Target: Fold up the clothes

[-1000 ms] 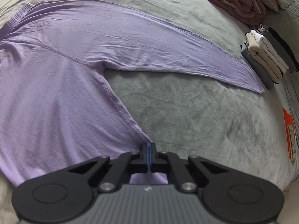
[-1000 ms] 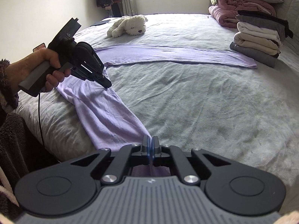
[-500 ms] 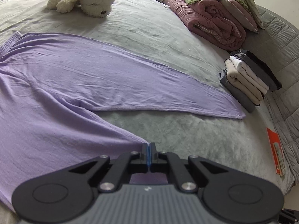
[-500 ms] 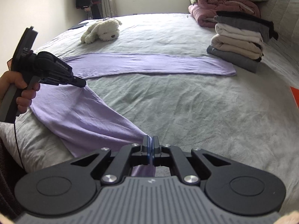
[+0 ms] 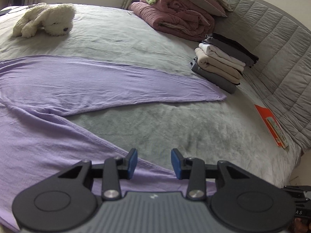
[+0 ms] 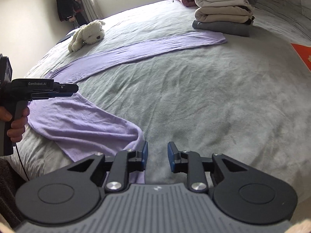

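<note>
Nearby, stuffed dog [image 5: 45,19], folded clothes stack [image 5: 223,60], both hand-held grippers [image 5: 154,163] [image 6: 157,156] opening empty over lilac garment [image 5: 81,81]

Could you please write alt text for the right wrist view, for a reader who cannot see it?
The right gripper, its jaws opening with nothing between them, hovers over a grey bed beside a spread lilac long-sleeved garment. The left gripper hangs over the garment; a folded clothes stack sits beyond.

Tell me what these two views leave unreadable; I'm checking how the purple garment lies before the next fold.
- Purple garment, left wrist view: its near hem is hidden behind the left gripper; its left part is cut off by the edge.
- Purple garment, right wrist view: the near corner runs under the right gripper.
- Orange card: print too small to read.
- Person's hand: cropped by the edge.
</note>
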Available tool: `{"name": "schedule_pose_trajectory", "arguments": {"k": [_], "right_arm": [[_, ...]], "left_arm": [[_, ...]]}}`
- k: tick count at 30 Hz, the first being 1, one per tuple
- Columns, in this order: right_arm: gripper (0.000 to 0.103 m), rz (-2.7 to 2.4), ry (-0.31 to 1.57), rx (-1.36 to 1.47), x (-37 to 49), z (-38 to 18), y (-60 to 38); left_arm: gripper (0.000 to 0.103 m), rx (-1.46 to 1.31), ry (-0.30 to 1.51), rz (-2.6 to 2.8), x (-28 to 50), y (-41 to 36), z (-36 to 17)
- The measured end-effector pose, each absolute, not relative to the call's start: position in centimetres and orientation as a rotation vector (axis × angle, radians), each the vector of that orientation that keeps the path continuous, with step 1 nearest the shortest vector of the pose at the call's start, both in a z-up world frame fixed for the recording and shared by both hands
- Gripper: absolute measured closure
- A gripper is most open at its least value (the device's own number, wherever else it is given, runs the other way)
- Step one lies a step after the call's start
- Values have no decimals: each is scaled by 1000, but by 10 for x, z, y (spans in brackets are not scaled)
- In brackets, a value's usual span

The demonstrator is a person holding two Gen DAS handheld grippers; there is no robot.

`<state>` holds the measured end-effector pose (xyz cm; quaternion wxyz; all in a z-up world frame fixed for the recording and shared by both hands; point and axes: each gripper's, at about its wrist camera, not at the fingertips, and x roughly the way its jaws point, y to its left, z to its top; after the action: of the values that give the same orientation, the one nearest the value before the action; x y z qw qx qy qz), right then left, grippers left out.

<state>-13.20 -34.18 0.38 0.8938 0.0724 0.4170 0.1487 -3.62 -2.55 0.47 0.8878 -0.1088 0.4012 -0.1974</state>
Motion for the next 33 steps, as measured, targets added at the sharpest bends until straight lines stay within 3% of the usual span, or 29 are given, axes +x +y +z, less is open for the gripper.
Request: {"name": "schedule_pose_trajectory", "arguments": {"k": [9,18,20,21,25,27,29,32,33], "right_arm": [[76,312,898,142,-183,-4,-356],[77,321,933,158,-192,-26,-344],[85,316,925,143,-193,-27,-342],[100,314,919,132,-194,-26,-341],[101,283,869,120,-196,-10,-350],[101,260,838,100,-194,2,-356],[101,236,816,79,-188,13,-363],[101,189,803,48,-172,22,-374],[101,173,799,38,-167,25,-378]], "left_arm": [[64,-138,816,-588,-76,-53,1],[53,76,792,-850,-123,-86,-14],[45,119,783,-895,-130,-91,-17],[42,140,778,-918,-134,-93,-18],[43,230,749,-959,-145,-106,-22],[48,286,735,-954,-148,-115,-25],[63,331,714,-950,-151,-121,-27],[98,369,693,-942,-155,-129,-27],[101,364,687,-945,-156,-130,-25]]}}
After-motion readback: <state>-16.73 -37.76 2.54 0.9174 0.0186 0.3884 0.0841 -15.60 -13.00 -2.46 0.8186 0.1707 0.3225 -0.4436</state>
